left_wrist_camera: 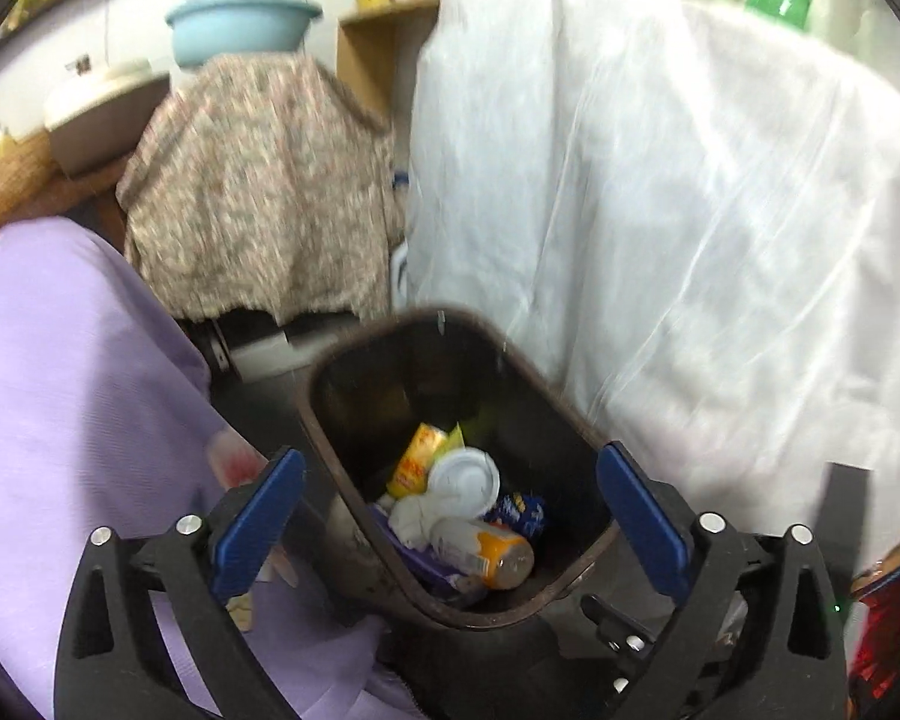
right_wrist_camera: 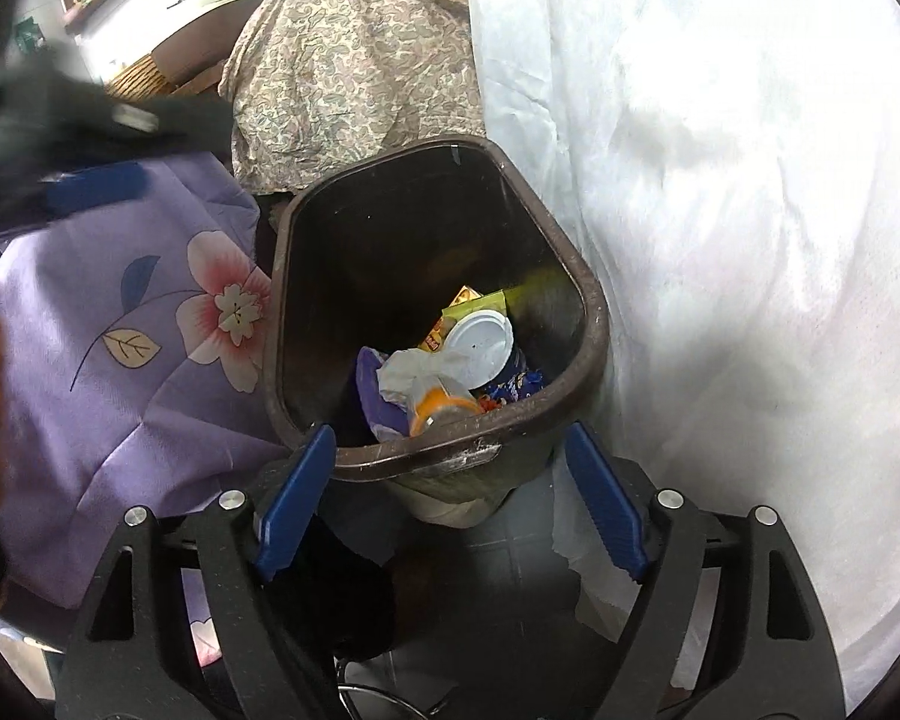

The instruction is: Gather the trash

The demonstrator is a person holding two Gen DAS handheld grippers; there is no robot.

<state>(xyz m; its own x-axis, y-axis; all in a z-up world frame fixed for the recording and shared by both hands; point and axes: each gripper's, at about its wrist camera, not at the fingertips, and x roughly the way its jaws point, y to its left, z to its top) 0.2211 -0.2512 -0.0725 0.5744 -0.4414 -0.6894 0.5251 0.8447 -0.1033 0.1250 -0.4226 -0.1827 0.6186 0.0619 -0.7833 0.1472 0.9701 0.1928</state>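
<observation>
**A:** How far along are you with the trash?

**B:** You look close to done with this load. The brown bin (left_wrist_camera: 450, 612) sits right under your left gripper (left_wrist_camera: 450, 516), and it already has trash in it. See the plastic bottle (left_wrist_camera: 486, 552) lying at about 6 o'clock inside the bin? Just above it is a crumpled white tissue (left_wrist_camera: 417, 519). A round white lid (left_wrist_camera: 465, 474) sits in the middle, a yellow packet (left_wrist_camera: 417, 459) at about 11 o'clock from the lid, and a blue wrapper (left_wrist_camera: 525, 510) at about 4 o'clock.

**A:** Is more trash left to pick up?

**B:** I can't tell from here. Both cameras look mostly at the bin, the purple flowery cloth (right_wrist_camera: 150, 330) at 9 o'clock and the white sheet (right_wrist_camera: 720, 240) at 3 o'clock. No loose trash shows outside the bin.

**A:** What are your jaws doing?

**B:** Your left jaws are spread very wide and hold nothing. The bin just shows in the gap. Your right gripper (right_wrist_camera: 450, 504) is wide apart too, with nothing in it. Its blue fingers (right_wrist_camera: 297, 498) hang just in front of the bin's near rim, not touching it as far as I can see.
</observation>
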